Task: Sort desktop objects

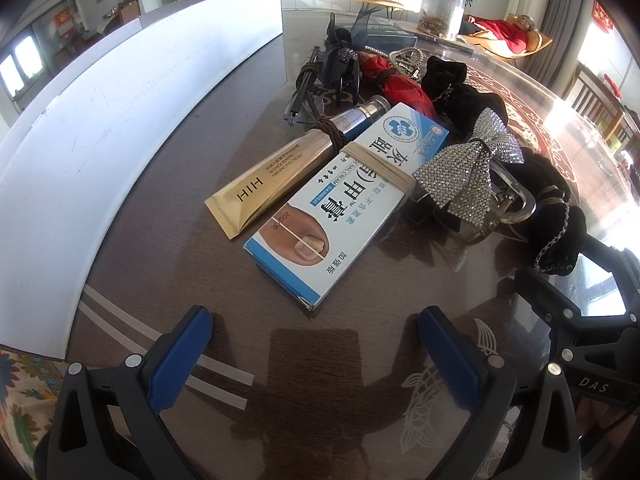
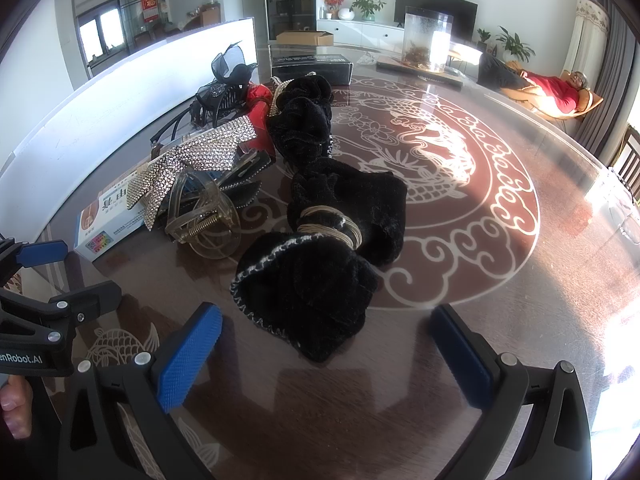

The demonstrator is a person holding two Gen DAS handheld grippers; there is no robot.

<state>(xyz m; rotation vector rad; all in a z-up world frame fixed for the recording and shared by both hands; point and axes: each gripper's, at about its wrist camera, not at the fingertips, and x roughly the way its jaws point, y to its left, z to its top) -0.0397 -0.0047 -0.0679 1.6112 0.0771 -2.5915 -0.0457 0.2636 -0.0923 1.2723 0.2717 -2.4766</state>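
Left wrist view: the left gripper (image 1: 316, 344) hangs wide open and empty before the box (image 1: 340, 200). The right gripper (image 2: 326, 344), also open and empty, faces the black scrunchie (image 2: 316, 280). Picking hasn't begun, probably; next, close on one.

A clear tank (image 2: 427, 40) stands far back on the patterned surface (image 2: 500, 280). Behind it, a dark television (image 2: 436, 6) and a potted plant (image 2: 367, 6). A person (image 2: 552, 90) reclines at right.

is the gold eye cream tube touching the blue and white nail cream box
Touching. The left wrist view shows the gold tube lying flush against the box, no tabletop between them.
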